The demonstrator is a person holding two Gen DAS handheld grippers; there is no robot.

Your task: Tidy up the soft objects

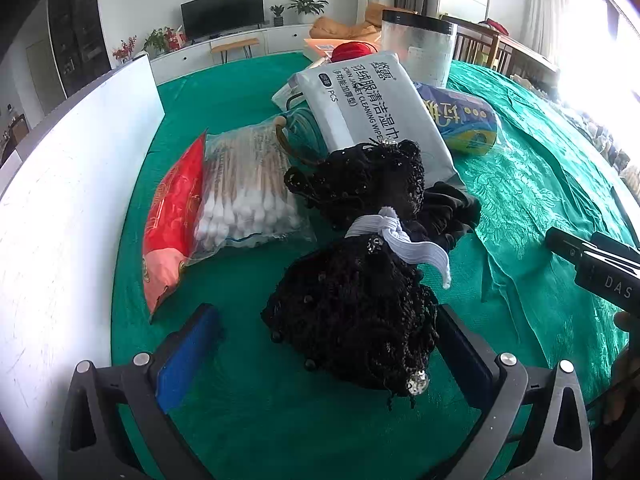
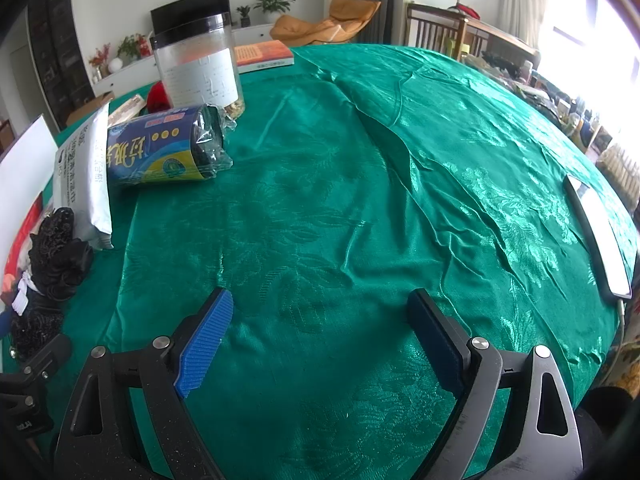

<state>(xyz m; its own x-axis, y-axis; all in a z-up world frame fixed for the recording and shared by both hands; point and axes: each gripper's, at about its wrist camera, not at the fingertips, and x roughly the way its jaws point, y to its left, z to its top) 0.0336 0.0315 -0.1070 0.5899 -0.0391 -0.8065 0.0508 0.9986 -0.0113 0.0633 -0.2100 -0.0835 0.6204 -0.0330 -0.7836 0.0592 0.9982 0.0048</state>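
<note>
Here the black mesh bundle (image 1: 352,312) lies between the left gripper's (image 1: 324,356) spread jaws.

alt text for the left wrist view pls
The open left gripper straddles a black knitted bundle tied with a white elastic band on a green tablecloth. Behind it lie a bag of cotton swabs, a red packet and a wipes pack.

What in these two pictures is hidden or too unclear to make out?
- Clear jar: contents blurred behind its label, right wrist view.
- Red object: mostly hidden behind the wipes pack, left wrist view.
- Phone-like slab: glare and the picture's edge obscure it, right wrist view.
- Window area: overexposed in both views.
</note>
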